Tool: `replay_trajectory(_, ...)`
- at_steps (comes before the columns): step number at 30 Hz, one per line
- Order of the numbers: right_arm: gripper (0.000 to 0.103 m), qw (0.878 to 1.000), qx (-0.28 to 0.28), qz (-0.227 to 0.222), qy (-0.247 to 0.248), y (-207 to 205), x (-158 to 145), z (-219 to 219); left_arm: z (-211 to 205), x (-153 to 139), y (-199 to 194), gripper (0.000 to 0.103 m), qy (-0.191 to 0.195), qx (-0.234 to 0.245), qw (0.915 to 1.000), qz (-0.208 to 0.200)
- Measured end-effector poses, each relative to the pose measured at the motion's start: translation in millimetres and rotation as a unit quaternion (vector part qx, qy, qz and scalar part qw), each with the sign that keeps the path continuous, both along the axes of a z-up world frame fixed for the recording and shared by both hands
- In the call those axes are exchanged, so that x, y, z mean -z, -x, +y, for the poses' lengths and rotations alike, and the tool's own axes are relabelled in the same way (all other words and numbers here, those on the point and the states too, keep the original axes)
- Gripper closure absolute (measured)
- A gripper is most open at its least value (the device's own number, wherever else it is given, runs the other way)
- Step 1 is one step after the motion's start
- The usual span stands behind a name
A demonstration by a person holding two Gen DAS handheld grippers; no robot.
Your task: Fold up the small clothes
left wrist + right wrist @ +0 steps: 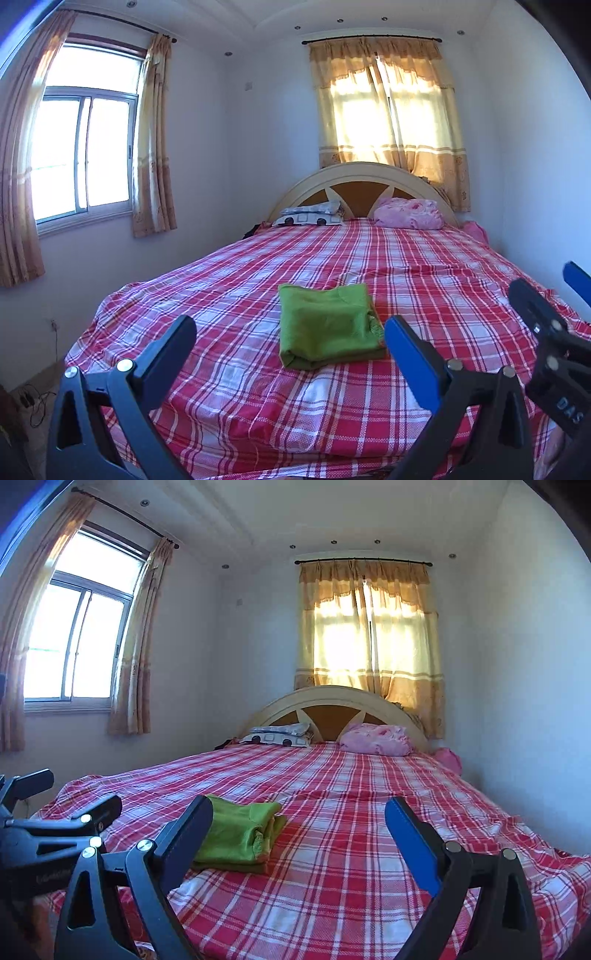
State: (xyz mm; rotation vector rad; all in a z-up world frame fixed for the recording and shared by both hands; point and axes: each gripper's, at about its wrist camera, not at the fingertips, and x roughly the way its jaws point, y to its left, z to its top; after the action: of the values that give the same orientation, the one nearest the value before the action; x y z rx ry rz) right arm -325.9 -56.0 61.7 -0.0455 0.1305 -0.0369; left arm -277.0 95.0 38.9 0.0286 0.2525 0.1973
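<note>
A green garment [328, 325] lies folded into a neat rectangle on the red plaid bed sheet [258, 266]. It also shows in the right wrist view [240, 834], left of centre. My left gripper [291, 336] is open and empty, held above the bed's near end with the garment between and beyond its fingers. My right gripper [299, 823] is open and empty, held to the right of the garment. The right gripper's body shows at the right edge of the left wrist view [546, 332]. The left gripper's body shows at the left edge of the right wrist view [55, 830].
A cream headboard [365, 177] stands at the far end with a patterned pillow [314, 214] and a pink bundle [410, 214]. Curtained windows are at the left [81, 155] and behind the bed [388, 122]. Cables lie on the floor at the left [33, 398].
</note>
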Motion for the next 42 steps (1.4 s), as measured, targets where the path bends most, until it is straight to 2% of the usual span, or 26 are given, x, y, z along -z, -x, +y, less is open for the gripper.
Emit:
replay_trajectory(9,0.008,0.996,-0.026,0.063,-0.062,-34.3,-2.7,1.9,9.9,3.7,-5.1,0.000,0.021,-0.007,0.9997,0.009)
replay_trajectory(19,0.008,0.998,-0.029,0.044,-0.040,-23.8,-0.4,13.4,7.6,3.8,-3.6,0.000,0.021,-0.004,0.9997,0.009)
replay_trajectory(42,0.008,0.997,-0.017,0.052,-0.053,-26.3,4.7,7.1,3.5,6.8,-7.1,0.000,0.020,-0.003,0.9995,0.025)
